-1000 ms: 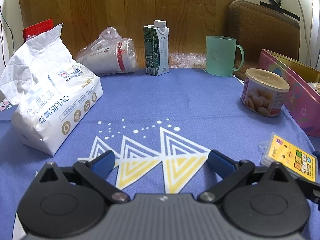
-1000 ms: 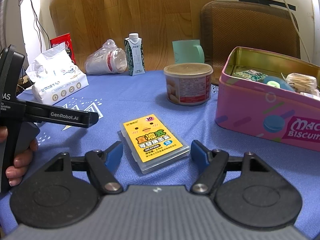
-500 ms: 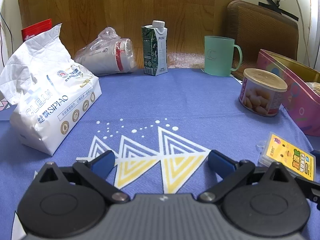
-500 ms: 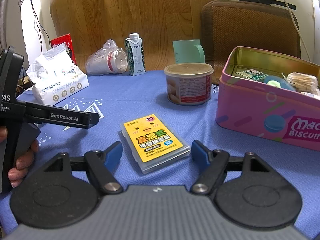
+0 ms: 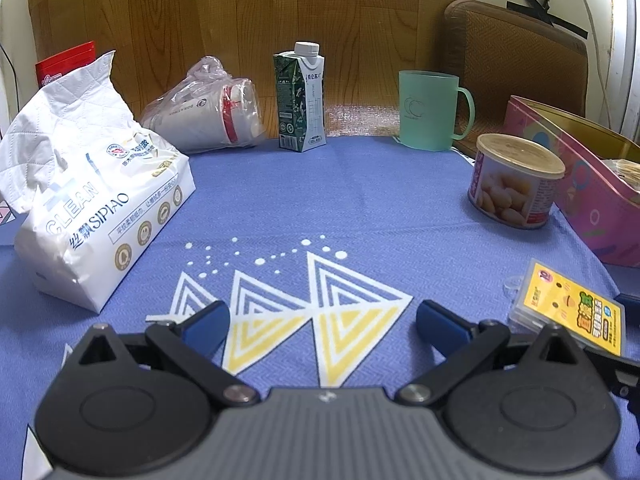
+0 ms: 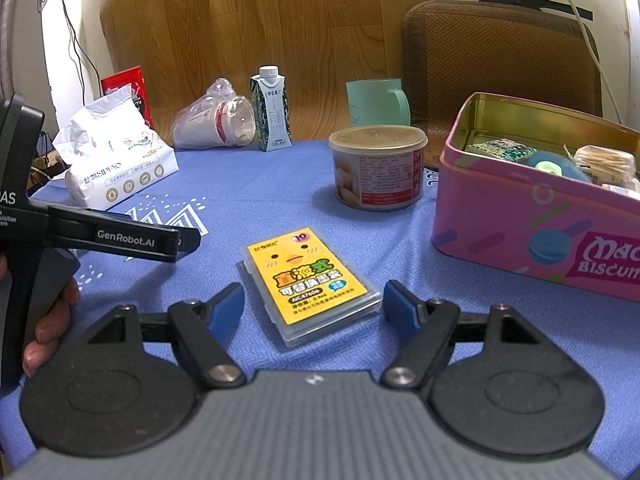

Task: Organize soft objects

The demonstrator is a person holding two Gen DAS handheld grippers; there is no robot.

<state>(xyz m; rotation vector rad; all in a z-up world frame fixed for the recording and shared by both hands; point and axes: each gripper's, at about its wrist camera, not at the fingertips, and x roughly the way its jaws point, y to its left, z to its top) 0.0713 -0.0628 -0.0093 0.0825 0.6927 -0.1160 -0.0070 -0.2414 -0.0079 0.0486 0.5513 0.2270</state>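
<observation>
Tissue pack [image 5: 94, 204] lies at the blue cloth's [image 5: 360, 200] left edge; likely light and squashy, with slippery film; best pinched across its narrow body; both left gripper [image 5: 322, 320] and right gripper [image 6: 314, 300] gape wide, empty.

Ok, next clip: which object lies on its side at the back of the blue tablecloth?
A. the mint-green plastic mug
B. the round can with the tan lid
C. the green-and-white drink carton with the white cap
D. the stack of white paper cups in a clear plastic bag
D: the stack of white paper cups in a clear plastic bag lies on its side, its open mouths facing sideways; the carton, mug and can stand upright.
</observation>
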